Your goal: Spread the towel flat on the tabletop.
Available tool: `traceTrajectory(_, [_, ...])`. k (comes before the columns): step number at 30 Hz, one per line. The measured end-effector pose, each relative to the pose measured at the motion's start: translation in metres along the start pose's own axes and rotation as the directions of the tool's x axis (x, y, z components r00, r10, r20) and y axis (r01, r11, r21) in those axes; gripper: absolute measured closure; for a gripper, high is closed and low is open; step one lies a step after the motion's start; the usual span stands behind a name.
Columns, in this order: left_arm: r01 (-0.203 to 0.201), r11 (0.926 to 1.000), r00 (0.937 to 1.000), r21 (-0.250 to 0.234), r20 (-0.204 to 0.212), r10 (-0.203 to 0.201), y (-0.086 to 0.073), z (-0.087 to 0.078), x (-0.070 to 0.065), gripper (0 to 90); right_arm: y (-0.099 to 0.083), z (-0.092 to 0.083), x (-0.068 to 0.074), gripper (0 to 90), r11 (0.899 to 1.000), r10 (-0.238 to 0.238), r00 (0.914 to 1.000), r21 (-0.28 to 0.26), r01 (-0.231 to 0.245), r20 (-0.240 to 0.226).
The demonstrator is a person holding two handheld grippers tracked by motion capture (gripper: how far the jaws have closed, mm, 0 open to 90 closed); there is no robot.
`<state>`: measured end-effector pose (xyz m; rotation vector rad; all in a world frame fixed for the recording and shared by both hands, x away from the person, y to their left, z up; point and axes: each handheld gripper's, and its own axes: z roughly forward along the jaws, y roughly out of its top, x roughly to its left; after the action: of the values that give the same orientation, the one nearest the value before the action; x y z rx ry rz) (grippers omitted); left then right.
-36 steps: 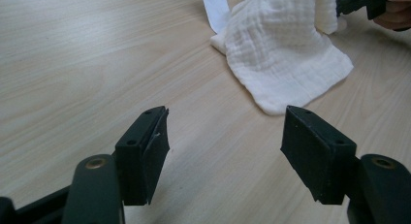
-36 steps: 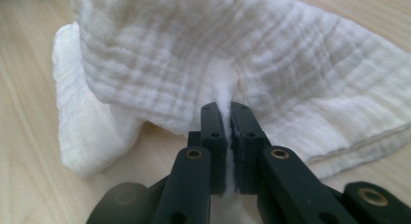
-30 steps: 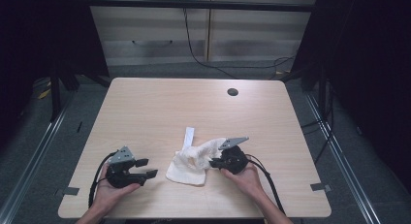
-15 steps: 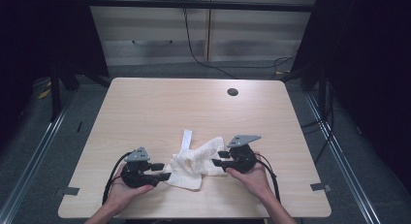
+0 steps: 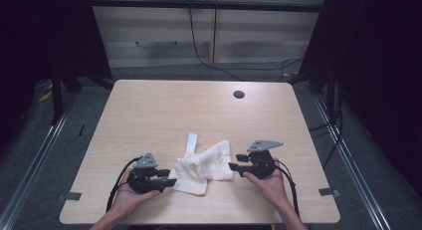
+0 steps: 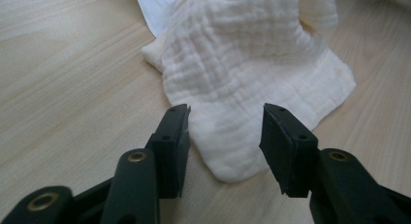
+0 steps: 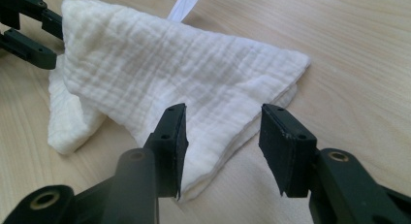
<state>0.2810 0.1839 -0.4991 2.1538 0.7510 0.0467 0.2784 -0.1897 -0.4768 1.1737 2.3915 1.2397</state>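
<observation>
A crumpled white muslin cloth (image 5: 201, 165) with a white label strip (image 5: 190, 142) lies on the wooden table (image 5: 164, 110) near its front edge. My left gripper (image 5: 168, 178) is at the cloth's left corner. In the left gripper view its jaws have just been closing and stand open (image 6: 225, 132) astride the cloth's near corner (image 6: 242, 151), pads not touching it. My right gripper (image 5: 234, 168) is at the cloth's right edge. Its jaws have just been opening and stand open (image 7: 223, 132) over the folded edge (image 7: 194, 88), clear of it.
A dark round cable hole (image 5: 239, 94) sits at the table's far right. Cabinets (image 5: 199, 36) and trailing cables stand behind the table. The left gripper's jaws (image 7: 26, 32) show at the top left of the right gripper view.
The right gripper has let go of the cloth and drawn back to the right. The left gripper has slid right up to the cloth's corner. The cloth now lies lower and more spread.
</observation>
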Motion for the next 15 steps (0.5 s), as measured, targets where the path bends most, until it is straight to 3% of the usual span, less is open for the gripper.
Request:
traceTrajectory(8, [-0.054,0.9981,0.9974,0.029,-0.046,0.056,-0.0012,0.0031,-0.0062,57.2,-0.0017,0.0016,-0.0004,52.3,1.000,-0.003,1.0000,-0.008,0.003,-0.006])
traceTrajectory(10, [-0.073,0.9969,0.9950,0.030,-0.067,0.075,-0.0015,0.0030,-0.0059,64.6,-0.0016,0.0012,-0.0007,52.1,1.000,0.000,1.0000,-0.014,0.000,-0.004])
traceTrajectory(11, [-0.084,0.9958,0.9939,0.038,-0.069,0.086,-0.0015,0.0022,-0.0046,72.7,-0.0017,0.0014,-0.0010,51.9,1.000,0.001,1.0000,-0.013,-0.001,-0.002])
traceTrajectory(13, [-0.071,0.9970,0.9948,0.030,-0.071,0.073,-0.0015,0.0024,-0.0024,81.4,-0.0020,0.0015,-0.0014,51.6,1.000,0.002,1.0000,-0.011,-0.002,0.003])
traceTrajectory(15, [-0.076,0.9966,0.9948,0.034,-0.065,0.078,-0.0013,0.0020,-0.0010,82.9,-0.0020,0.0015,-0.0016,51.5,1.000,0.002,1.0000,-0.010,-0.002,0.004])
